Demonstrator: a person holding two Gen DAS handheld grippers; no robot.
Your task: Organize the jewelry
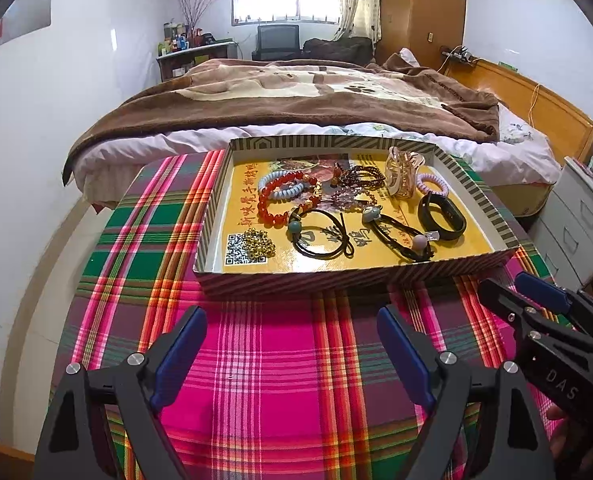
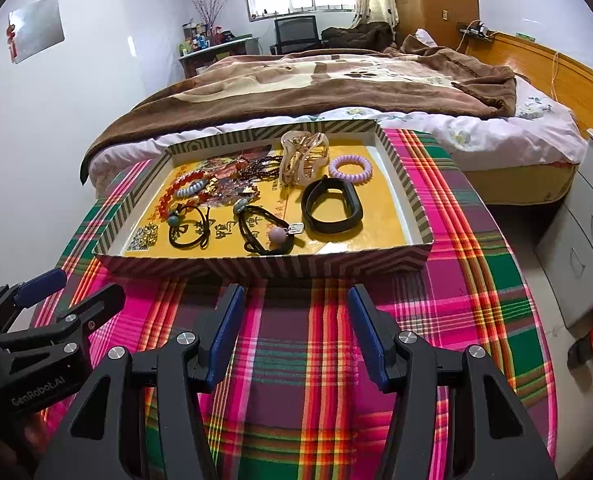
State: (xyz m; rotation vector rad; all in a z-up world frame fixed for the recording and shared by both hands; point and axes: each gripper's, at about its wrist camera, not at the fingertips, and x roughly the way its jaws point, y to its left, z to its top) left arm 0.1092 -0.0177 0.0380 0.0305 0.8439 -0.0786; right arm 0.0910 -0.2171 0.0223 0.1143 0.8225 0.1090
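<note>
A striped cardboard tray [image 1: 352,276] [image 2: 264,266] with a yellow floor sits on the plaid cloth. In it lie a red bead bracelet [image 1: 270,206] [image 2: 172,192], a gold chain [image 1: 259,242] [image 2: 146,234], black hair ties with beads [image 1: 324,236] [image 2: 264,232], a black wristband [image 1: 442,216] [image 2: 332,206], a purple coil tie [image 1: 432,184] [image 2: 350,169], a beige hair claw [image 1: 402,174] [image 2: 302,156] and dark bead strands [image 1: 360,178]. My left gripper [image 1: 292,348] is open and empty, in front of the tray. My right gripper [image 2: 294,328] is open and empty, also in front of the tray.
The plaid cloth [image 1: 264,360] [image 2: 456,300] covers a small table. A bed with a brown blanket [image 1: 296,92] [image 2: 328,80] stands behind the tray. White drawers [image 1: 576,220] [image 2: 588,232] stand to the right. Each gripper shows in the other's view [image 1: 536,320] [image 2: 36,320].
</note>
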